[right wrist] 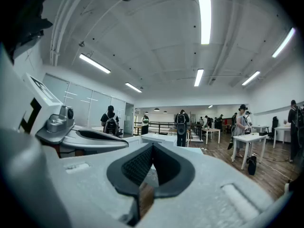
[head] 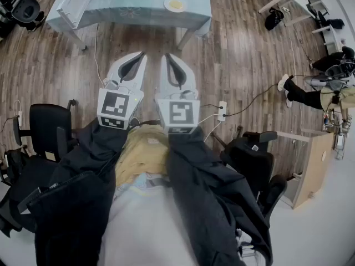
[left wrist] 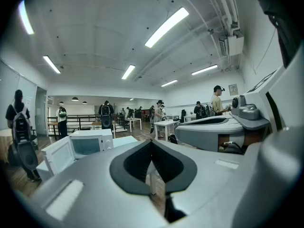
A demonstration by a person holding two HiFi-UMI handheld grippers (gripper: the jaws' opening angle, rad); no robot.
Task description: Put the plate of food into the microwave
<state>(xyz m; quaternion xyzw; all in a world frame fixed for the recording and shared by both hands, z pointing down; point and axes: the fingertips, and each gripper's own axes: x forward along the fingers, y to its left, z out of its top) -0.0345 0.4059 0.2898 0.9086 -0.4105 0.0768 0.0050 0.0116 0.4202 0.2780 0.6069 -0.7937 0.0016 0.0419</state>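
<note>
1. Microwave point(left wrist: 90, 141): a white, box-shaped oven on the left part of the pale blue-clothed table point(head: 133, 13). Its windowed door point(left wrist: 58, 154) appears swung open towards the near side. A gripper or the plate swung in carelessly could probably strike this door.
2. Left gripper point(head: 135, 59): a grey two-jaw tool, its jaws clenched tip to tip on nothing, held well short of the table.
3. Right gripper point(head: 170, 59): just beside the left one, likewise pinched together and empty. Both must spread before meeting the rim, and a shallow or one-sided pinch would likely tilt the plate and spill the food.
4. Plate of food point(head: 175, 4): a small round white plate carrying a pale yellow portion. It lies on the right part of the table, well apart from both grippers and too small for finer detail.
</note>
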